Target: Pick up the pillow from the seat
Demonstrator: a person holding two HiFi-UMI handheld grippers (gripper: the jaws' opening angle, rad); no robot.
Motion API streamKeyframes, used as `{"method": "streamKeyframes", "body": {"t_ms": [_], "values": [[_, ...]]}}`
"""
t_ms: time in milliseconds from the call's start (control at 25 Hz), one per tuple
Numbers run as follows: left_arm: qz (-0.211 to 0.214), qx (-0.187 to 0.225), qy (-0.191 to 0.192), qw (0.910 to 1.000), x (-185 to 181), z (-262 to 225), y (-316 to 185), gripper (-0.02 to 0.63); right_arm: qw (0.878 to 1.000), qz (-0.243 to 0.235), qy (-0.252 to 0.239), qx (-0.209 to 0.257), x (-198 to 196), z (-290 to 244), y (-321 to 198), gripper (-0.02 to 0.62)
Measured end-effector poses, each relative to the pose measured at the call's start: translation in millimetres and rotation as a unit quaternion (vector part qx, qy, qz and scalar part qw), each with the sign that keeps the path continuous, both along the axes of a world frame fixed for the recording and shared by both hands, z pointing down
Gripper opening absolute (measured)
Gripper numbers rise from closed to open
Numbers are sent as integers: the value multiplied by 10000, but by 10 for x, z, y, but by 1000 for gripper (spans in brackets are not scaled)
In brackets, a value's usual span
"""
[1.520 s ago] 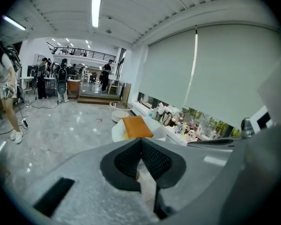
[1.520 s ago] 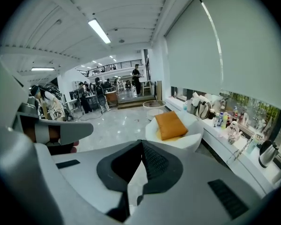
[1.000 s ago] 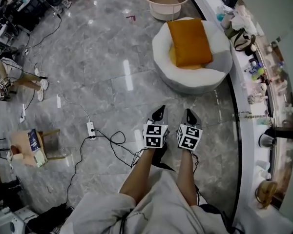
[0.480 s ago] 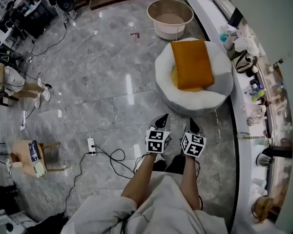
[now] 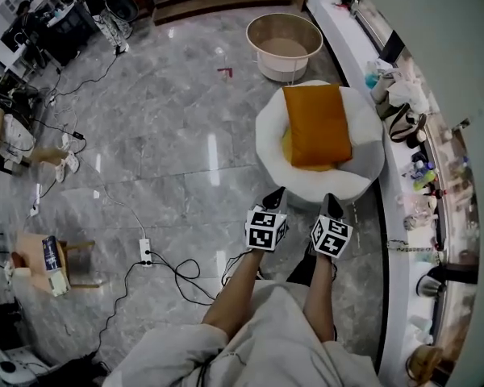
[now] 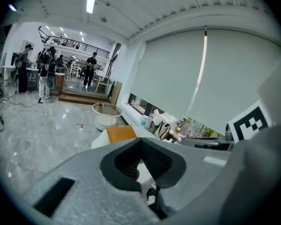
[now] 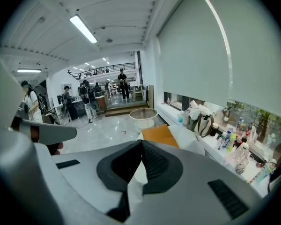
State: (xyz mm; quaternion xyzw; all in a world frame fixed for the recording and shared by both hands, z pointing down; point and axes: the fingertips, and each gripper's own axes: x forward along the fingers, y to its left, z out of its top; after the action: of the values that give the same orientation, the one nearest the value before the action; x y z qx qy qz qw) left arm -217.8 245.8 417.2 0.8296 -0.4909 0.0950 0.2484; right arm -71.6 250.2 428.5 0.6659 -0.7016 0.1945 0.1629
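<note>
An orange pillow [image 5: 316,125] lies on a round white seat [image 5: 365,164] on the grey marble floor. Both grippers are held side by side just short of the seat's near rim, pointing at it. My left gripper [image 5: 275,197] is shut and empty, and my right gripper [image 5: 331,205] is shut and empty too. Past the closed tips of the left gripper [image 6: 141,140] the pillow [image 6: 121,133] shows on the seat [image 6: 99,144]. In the right gripper view the pillow [image 7: 159,135] lies just beyond the closed tips of that gripper [image 7: 142,142].
A round beige basin [image 5: 284,43] stands behind the seat. Along the right runs a white window ledge [image 5: 400,216] crowded with bags and bottles. A power strip [image 5: 144,251] and cables trail over the floor at left, near a small stool [image 5: 55,263]. People stand far back.
The person has walked toward the seat. Both grippers have closed the distance from mid-floor to the seat's near rim, and stayed shut.
</note>
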Motion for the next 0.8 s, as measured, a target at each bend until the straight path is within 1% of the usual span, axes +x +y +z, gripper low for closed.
{"method": "streamKeyframes", "body": {"t_ms": [80,160,320,520,680,800], "values": [[-87,32,-27,10000,68,-1,-183,9,9998,89,-51,185,159,-50,-222,6],[-246,21,-52,9997,120,21,-384,9,9996,79,-53,284,294,-73,-469,6],[-542,22,-60,9985,308,-9,-882,9,9995,-181,-130,217,498,-38,-1040,6],[-783,-39,66,9969,843,-89,-1566,9,9985,-536,-128,22,892,3,-1749,6],[-931,-98,123,9955,1279,-169,-2048,9,9974,-701,-136,-67,1380,-60,-2297,6],[-1128,-120,244,9932,1576,-239,-2380,9,9968,-768,-163,-125,1750,-67,-2663,6]]}}
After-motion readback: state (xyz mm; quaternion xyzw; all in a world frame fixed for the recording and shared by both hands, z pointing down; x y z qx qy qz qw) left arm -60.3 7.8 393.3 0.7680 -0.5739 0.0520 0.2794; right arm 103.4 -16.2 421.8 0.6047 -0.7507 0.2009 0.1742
